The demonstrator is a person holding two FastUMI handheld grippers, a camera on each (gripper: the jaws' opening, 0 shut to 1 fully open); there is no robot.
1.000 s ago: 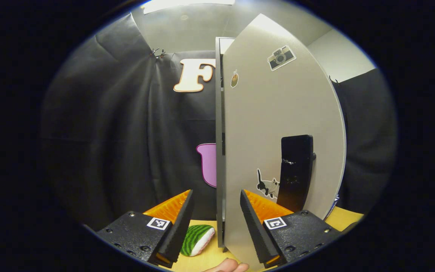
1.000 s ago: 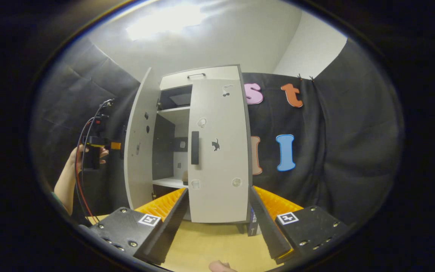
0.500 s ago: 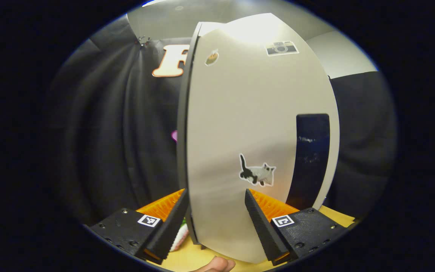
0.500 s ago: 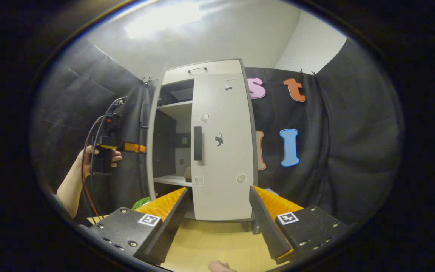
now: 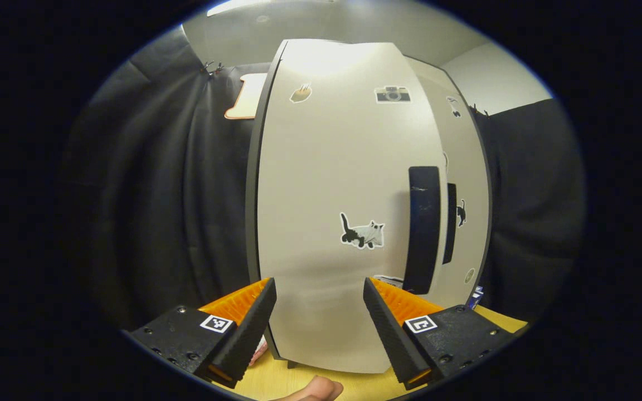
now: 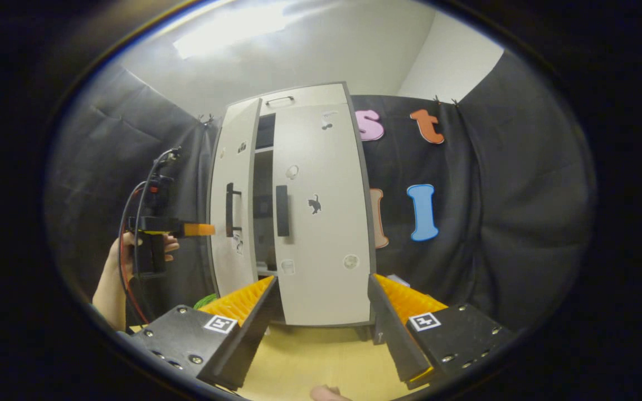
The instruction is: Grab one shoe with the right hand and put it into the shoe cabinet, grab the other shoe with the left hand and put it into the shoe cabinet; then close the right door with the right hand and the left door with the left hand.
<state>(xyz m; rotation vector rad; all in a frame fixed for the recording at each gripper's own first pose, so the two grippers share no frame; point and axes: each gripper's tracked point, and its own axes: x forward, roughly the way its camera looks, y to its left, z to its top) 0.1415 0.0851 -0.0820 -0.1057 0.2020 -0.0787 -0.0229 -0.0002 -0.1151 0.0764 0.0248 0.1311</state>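
Swinging shut under the left gripper (image 5: 319,326), the left door (image 5: 332,223) of the shoe cabinet (image 6: 304,106) now faces the left gripper view nearly square-on; 1 s ago it stood edge-on there, w/ the cabinet's interior edge showing. Its black handle (image 5: 422,228) and cat sticker (image 5: 361,233) sit right of centre, camera sticker (image 5: 392,94) near the door's top edge. Left gripper fingers spread wide, nothing between them, tips just at the door's face — contact can't be told from here.

In the right gripper view the left gripper (image 6: 198,229) is held in a hand (image 6: 131,253) w/ its tip just beside the left door's (image 6: 234,206) outer face, near that door's handle (image 6: 230,209). Door not fully closed yet: a dark gap remains between it and the right door (image 6: 321,223). 0.5 s ago that gap was much wider, shelves in sight. Right door closed flat, unchanged.

Right gripper (image 6: 321,328) hangs back from the cabinet over the wooden desk (image 6: 321,362), fingers wide apart, empty, about as before.

Shoes: can't see them; cabinet inside too dark and narrow to tell. A bit of green striped thing (image 6: 205,301) peeks by the cabinet's bottom left corner on the desk.
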